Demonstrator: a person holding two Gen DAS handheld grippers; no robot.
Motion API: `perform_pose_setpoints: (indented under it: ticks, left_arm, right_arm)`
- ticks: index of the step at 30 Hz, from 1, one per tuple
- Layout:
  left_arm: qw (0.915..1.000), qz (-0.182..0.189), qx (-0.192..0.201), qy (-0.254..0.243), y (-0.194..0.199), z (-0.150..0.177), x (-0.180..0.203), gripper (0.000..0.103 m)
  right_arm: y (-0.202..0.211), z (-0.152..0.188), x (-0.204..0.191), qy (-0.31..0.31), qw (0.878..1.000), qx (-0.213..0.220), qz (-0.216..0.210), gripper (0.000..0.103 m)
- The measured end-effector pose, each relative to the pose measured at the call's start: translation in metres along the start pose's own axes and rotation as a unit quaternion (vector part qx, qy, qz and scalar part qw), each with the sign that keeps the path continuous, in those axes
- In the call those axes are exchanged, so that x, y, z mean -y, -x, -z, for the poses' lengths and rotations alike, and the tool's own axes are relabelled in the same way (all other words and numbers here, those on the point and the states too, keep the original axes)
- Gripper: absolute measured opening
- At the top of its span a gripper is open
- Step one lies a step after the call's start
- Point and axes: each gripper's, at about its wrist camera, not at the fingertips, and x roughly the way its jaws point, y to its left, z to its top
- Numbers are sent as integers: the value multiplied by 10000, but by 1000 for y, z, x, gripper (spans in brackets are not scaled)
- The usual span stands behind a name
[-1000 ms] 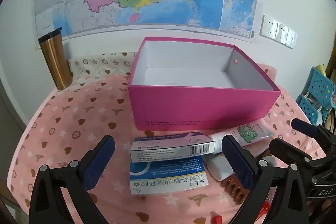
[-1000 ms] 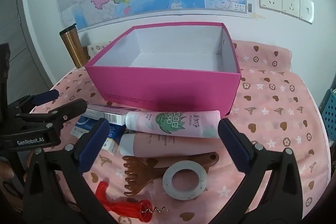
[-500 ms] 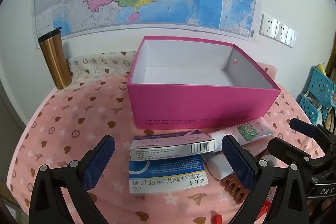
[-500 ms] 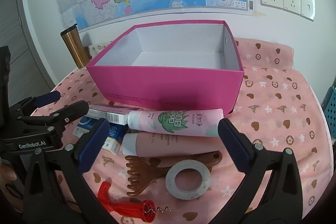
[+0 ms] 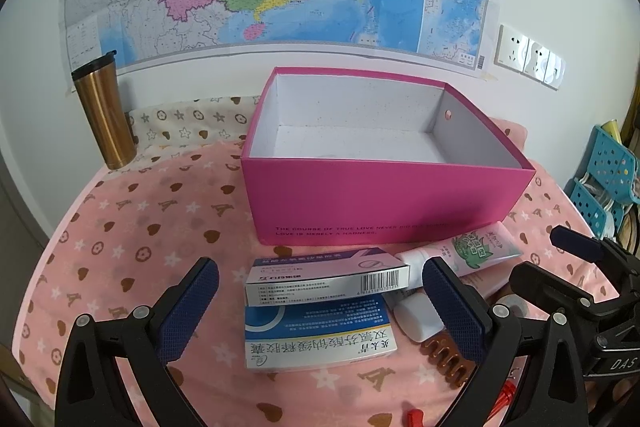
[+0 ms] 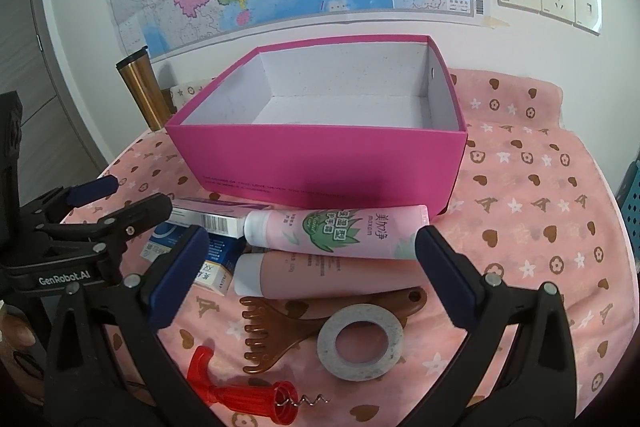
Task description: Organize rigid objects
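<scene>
- Pink box (image 5: 384, 203) sits open-topped and empty mid-table on the pink patterned cloth (image 5: 132, 227), so my guess is everything loose in front of it goes in there.
- The loose stuff is bunched right at its front wall: purple medicine carton (image 5: 326, 277) lying on top of the blue one (image 5: 316, 335), green-print tube (image 6: 336, 233) resting over the plain pink tube (image 6: 320, 275), then brown comb (image 6: 288, 327), tape ring (image 6: 360, 341) and red corkscrew (image 6: 244, 397) nearest the camera.
- Left gripper (image 5: 320, 307) hovers with its jaws spread wide either side of the two cartons, holding nothing. Looks lined up for the purple one.
- Right gripper (image 6: 312, 275) is just as wide open and empty, straddling the tubes.
- Gold tumbler (image 5: 106, 115) stands upright back by the wall, well away from all this.
- Versus a second ago: barely anything. Both views have crept a little, the box sits slightly lower in frame, and no item has shifted.
</scene>
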Motion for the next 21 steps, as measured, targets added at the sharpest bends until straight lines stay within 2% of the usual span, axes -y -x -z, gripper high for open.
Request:
perform_pose_setpoints:
  ticks: [21]
  left_arm:
    - [10000, 9, -39, -40, -4, 2, 3, 103]
  right_arm:
    - [-2, 1, 0, -33, 10000, -3, -20, 103]
